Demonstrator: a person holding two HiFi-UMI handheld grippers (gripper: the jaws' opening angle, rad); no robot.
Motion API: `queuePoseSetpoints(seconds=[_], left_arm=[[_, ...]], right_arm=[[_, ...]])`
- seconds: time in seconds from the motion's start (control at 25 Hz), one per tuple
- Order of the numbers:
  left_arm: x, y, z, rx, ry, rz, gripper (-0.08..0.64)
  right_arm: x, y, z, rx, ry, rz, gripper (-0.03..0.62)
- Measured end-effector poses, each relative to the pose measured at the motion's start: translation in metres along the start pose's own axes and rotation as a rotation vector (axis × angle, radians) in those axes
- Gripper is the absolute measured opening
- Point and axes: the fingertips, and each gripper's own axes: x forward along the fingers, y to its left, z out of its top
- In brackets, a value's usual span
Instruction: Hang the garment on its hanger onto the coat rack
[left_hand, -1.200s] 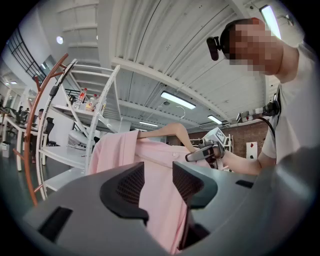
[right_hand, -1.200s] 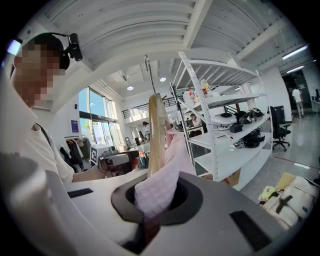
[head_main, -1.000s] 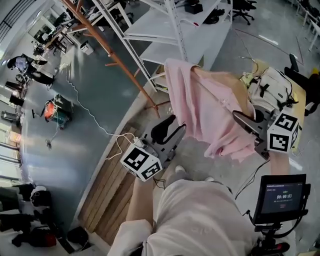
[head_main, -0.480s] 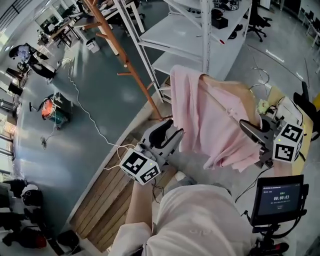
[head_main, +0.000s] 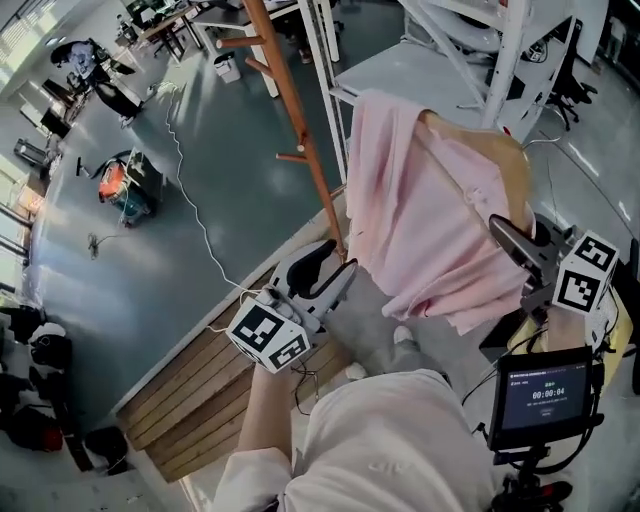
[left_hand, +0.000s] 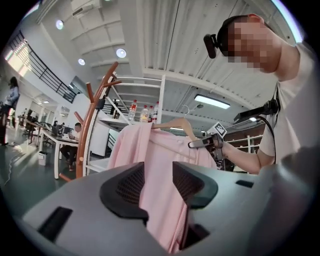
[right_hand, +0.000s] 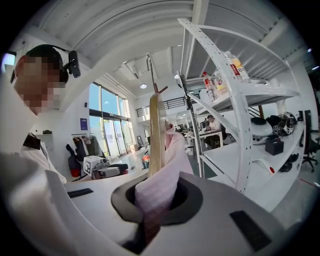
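Grey workshop floor (head_main: 200, 200) spreads below, with white metal shelving (head_main: 500, 40) behind and a platform of wooden planks (head_main: 190, 370) underfoot. Beside the shelving stands the coat rack (head_main: 295, 110), a brown wooden pole with short pegs. The pink garment (head_main: 420, 220) hangs on its wooden hanger (head_main: 505, 165), held up in the air just to the right of the rack's pole and not on any peg. The right gripper (head_main: 505, 232) carries it: its fingers are closed on the pink cloth where it drapes over one arm of the hanger, and the hanger rises upright out of the grip in the right gripper view. The left gripper (head_main: 338, 262) is lower, by the garment's left edge. Its fingers stand apart, and the pink cloth shows in the gap between them without being pinched. A small screen (head_main: 545, 395) is mounted below the right gripper.
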Motion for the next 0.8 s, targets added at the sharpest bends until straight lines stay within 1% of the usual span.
queuePoseSetpoints(seconds=[0.12, 0.2, 0.28, 0.44, 0.6, 0.8], left_arm=[[0.023, 0.047, 0.004, -0.012, -0.004, 0.088, 0.166], [0.032, 0.065, 0.009, -0.005, -0.009, 0.126, 0.166], [0.033, 0.073, 0.017, 0.011, -0.014, 0.15, 0.166], [0.028, 0.079, 0.035, 0.025, -0.044, 0.186, 0.166], [0.037, 0.095, 0.042, 0.05, -0.051, 0.217, 0.166], [0.039, 0.109, 0.055, 0.05, -0.08, 0.252, 0.166]], right_arm=[[0.051, -0.049, 0.025, -0.019, 0.017, 0.037, 0.008], [0.076, -0.071, 0.039, -0.044, 0.032, 0.05, 0.008], [0.091, -0.079, 0.052, -0.069, 0.038, 0.055, 0.008], [0.117, -0.082, 0.075, -0.113, 0.053, 0.075, 0.008], [0.153, -0.1, 0.097, -0.173, 0.069, 0.095, 0.008], [0.183, -0.112, 0.131, -0.211, 0.088, 0.091, 0.008]])
